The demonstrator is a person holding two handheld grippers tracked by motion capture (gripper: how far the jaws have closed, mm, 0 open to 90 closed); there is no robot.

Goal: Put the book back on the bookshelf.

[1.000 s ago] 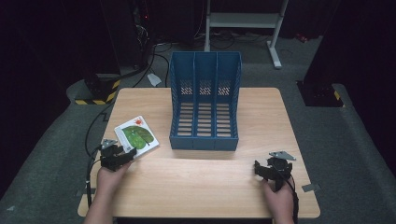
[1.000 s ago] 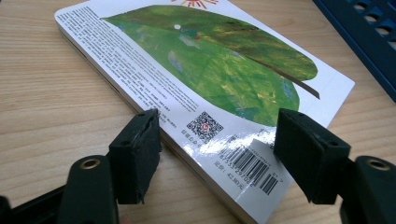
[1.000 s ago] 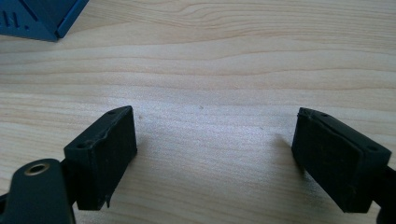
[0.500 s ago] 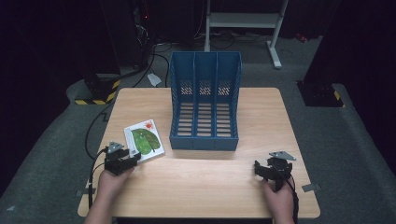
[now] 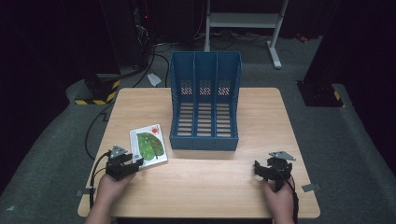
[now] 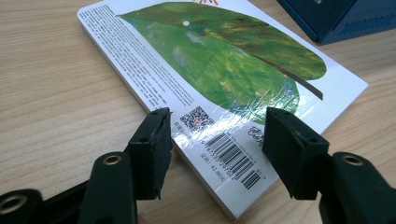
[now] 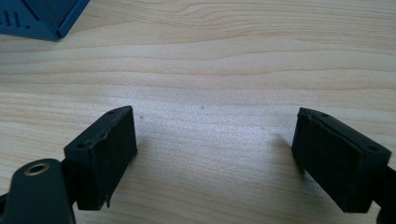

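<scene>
Risk I see: left gripper (image 6: 212,140) is wide open astride the near corner of the book (image 6: 219,88), lower left in the high view beside the blue rack (image 5: 204,102), gripping nothing; closing could skid it; right gripper (image 7: 215,156) open, empty.

Both forearms enter from the near edge of the high view, each hand gripping a black two-jaw gripper low over the table. The left gripper (image 5: 122,163) sits at the near left, angled forward and to the right — jaws spread apart. The right gripper (image 5: 272,169) sits at the near right, pointing forward — jaws spread wide, nothing between them.
</scene>
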